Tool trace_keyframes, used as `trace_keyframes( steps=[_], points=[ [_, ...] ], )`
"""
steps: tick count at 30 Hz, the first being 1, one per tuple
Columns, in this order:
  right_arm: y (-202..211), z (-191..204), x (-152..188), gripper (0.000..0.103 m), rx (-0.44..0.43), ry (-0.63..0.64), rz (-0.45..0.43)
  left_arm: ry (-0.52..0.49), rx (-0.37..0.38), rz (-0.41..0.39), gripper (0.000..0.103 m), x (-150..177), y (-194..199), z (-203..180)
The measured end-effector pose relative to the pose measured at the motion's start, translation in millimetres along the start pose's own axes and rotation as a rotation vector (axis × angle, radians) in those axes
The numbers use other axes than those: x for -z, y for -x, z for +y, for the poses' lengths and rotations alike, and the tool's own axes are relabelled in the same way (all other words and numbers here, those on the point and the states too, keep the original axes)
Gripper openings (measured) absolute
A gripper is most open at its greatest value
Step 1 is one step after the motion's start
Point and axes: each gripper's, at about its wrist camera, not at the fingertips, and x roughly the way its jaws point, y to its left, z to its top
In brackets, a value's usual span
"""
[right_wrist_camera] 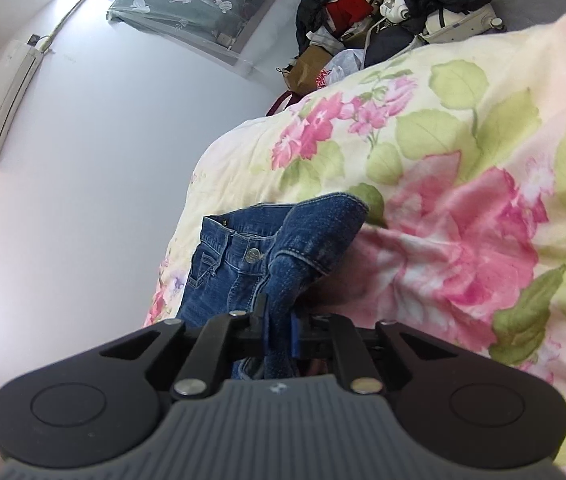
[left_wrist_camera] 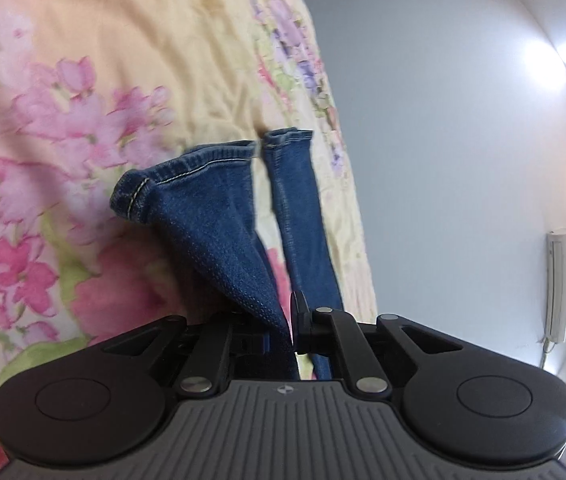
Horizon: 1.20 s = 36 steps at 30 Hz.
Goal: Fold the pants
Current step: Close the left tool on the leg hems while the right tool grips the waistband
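Note:
The blue denim pants (left_wrist_camera: 219, 216) lie on a floral bedspread (left_wrist_camera: 83, 60). In the left wrist view both leg hems point away, and my left gripper (left_wrist_camera: 289, 332) is shut on a fold of the nearer leg. In the right wrist view the waistband with its metal button (right_wrist_camera: 251, 255) lies ahead. My right gripper (right_wrist_camera: 279, 328) is shut on a raised denim fold (right_wrist_camera: 311, 236) lifted above the bedspread (right_wrist_camera: 463, 160).
A white wall (left_wrist_camera: 443, 140) runs along the bed's edge, with a wall phone (left_wrist_camera: 563, 284). A heap of clothes and bags (right_wrist_camera: 383, 12) sits beyond the bed. An air conditioner (right_wrist_camera: 3, 100) and a curtained window (right_wrist_camera: 195, 4) are on the wall.

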Motion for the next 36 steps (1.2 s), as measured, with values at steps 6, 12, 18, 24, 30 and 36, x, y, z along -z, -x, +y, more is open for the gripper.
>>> trace_keyframes(
  steps=[6, 12, 18, 24, 30, 36],
  points=[
    [0.4, 1.8, -1.0, 0.005, -0.003, -0.017, 0.005, 0.012, 0.037, -0.004, 0.009, -9.0, 0.1, -15.8],
    [-8.0, 36.3, -14.4, 0.004, -0.063, 0.006, 0.002, -0.020, 0.083, 0.008, 0.009, -27.4, -27.8, -60.8],
    [-39.4, 81.9, -34.8, 0.004, -0.114, -0.004, -0.002, -0.075, 0.089, 0.007, 0.009, -57.5, -72.0, -108.3],
    [-106.9, 140.7, -56.5, 0.004, -0.136, -0.005, 0.000, -0.081, 0.056, -0.053, 0.009, -90.7, -121.4, -127.1],
    [-206.0, 184.9, -58.8, 0.004, -0.055, 0.030, 0.012, -0.114, -0.024, -0.062, 0.009, -106.8, -184.7, -122.4],
    [-288.7, 205.9, -40.6, 0.004, 0.100, 0.073, 0.000, -0.102, -0.106, -0.097, 0.009, -120.5, -221.8, -118.9]
  ],
)
